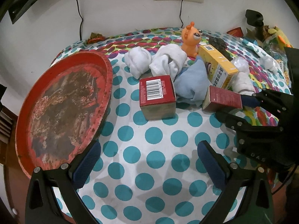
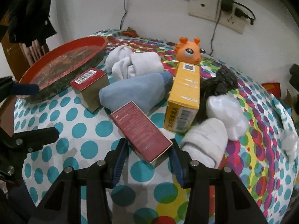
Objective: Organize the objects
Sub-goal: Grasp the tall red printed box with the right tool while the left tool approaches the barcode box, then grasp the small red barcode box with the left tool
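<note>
A long dark-red box [image 2: 141, 130] lies on the dotted tablecloth with its near end between the fingers of my right gripper [image 2: 148, 149], which is open around it; whether the pads touch it I cannot tell. It also shows in the left wrist view [image 1: 223, 99] with the right gripper [image 1: 248, 102] at its end. My left gripper [image 1: 149, 158] is open and empty over bare cloth, beside the red round tray [image 1: 61, 110]. A red barcode box [image 1: 157, 97], a yellow box [image 2: 184, 100], a blue cloth [image 2: 134, 91], white socks [image 2: 130, 65] and an orange toy [image 2: 189, 51] lie behind.
The red tray [image 2: 61, 63] sits at the table's left edge. A black bag [image 2: 218, 82] and more white socks [image 2: 207, 141] lie right of the yellow box. Wall sockets with cables [image 2: 216, 13] are behind the table. Clutter fills the far right corner [image 1: 271, 35].
</note>
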The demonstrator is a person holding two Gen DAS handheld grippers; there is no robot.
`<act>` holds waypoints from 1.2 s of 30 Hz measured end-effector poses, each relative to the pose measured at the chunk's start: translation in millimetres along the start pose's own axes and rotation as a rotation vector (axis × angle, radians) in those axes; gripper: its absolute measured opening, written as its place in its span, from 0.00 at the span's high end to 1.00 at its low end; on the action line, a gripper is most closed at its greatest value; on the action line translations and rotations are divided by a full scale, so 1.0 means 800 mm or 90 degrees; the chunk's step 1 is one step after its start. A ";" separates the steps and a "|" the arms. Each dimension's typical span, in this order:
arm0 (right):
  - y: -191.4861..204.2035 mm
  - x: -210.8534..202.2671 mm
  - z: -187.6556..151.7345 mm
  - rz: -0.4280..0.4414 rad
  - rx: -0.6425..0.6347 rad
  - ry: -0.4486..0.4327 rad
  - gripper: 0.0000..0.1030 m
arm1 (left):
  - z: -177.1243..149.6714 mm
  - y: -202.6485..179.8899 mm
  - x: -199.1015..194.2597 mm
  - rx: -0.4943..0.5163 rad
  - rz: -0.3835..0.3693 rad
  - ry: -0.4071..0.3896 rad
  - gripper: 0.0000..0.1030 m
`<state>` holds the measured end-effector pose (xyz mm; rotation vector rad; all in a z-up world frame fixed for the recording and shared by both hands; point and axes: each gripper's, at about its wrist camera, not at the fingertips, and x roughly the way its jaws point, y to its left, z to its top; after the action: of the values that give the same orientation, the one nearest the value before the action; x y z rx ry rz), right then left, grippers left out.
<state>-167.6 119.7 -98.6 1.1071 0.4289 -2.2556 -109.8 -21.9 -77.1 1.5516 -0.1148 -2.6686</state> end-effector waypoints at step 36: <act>-0.017 -0.022 -0.025 0.058 0.079 -0.034 0.71 | 0.018 0.015 -0.003 -0.054 -0.108 -0.030 0.04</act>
<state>-155.7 146.8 -96.3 1.1018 0.2144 -2.2513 -120.9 -33.3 -67.3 1.5377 0.1312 -2.7974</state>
